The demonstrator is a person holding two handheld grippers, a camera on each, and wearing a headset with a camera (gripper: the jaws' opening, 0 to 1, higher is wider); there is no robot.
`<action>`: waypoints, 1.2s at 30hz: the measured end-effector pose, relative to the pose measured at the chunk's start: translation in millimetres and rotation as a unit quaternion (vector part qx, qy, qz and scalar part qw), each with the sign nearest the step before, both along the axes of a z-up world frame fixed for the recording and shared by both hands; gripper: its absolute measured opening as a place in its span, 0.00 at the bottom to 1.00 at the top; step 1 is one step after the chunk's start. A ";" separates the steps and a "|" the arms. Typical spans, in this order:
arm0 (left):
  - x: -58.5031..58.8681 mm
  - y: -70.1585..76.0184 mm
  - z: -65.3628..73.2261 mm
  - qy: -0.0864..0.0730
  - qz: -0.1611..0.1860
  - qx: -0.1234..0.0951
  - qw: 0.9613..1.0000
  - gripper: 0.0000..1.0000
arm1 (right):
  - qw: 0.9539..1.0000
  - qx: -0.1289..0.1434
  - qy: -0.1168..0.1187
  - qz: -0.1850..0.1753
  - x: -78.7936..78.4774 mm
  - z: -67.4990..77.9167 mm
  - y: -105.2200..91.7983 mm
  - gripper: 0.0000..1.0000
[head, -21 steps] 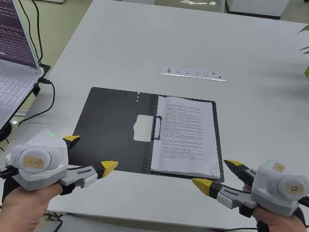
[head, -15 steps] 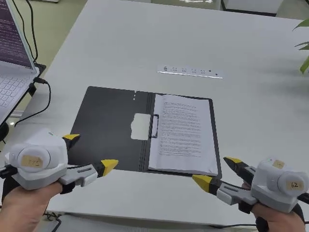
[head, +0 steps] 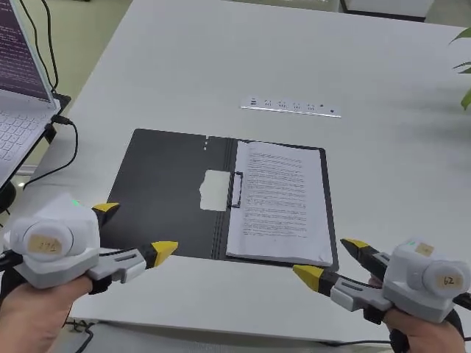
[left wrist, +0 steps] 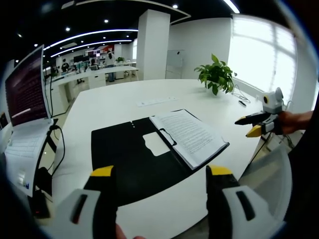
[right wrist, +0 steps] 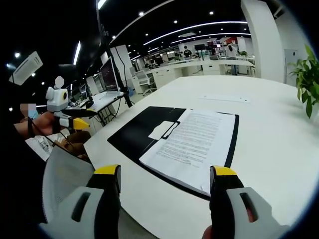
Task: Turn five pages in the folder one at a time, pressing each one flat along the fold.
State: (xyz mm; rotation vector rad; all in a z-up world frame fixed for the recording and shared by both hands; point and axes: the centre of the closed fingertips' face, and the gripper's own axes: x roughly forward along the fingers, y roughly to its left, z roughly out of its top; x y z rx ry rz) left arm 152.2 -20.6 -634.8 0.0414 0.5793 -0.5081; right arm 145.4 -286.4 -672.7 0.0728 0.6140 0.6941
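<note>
Looking from the head view: a flat black plastic folder (head: 169, 191) lies open in the middle of the white table (head: 221, 66). The stack of white printed pages (head: 278, 198) sits on its right half.
Grippers there: the left gripper (head: 137, 229) and right gripper (head: 330, 259) hover by the table's near edge, jaws spread, holding nothing.
Change: almost none since a moment ago. The pages lie the same.
Left gripper view: jaws wide apart, with the folder (left wrist: 119, 149) ahead.
Right gripper view: jaws wide apart, with the near corner of the pages (right wrist: 192, 142) just ahead.
Meaning: probably no page is turned yet, and the first turn has not started.
</note>
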 end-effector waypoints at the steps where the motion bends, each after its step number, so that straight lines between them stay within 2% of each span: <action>1: 0.3 0.0 -0.3 0.000 0.000 0.001 1.000 0.73 | 1.000 -0.001 0.000 0.000 0.9 -0.3 -0.4 0.72; 11: 0.1 0.3 0.6 -0.001 0.004 0.001 1.000 0.73 | 1.000 0.002 -0.003 0.002 6.3 -0.5 -3.1 0.72; 18: 0.3 -1.8 0.1 -0.002 -0.002 0.004 1.000 0.73 | 1.000 0.002 -0.002 -0.003 3.0 -0.9 -6.1 0.73; 25: 4.4 -0.4 4.2 -0.008 0.001 -0.002 1.000 0.74 | 1.000 -0.001 -0.006 -0.004 1.4 0.1 -7.0 0.73; 36: 4.3 1.8 7.0 -0.013 0.003 -0.008 1.000 0.74 | 1.000 -0.001 -0.007 -0.007 1.3 3.0 -7.1 0.75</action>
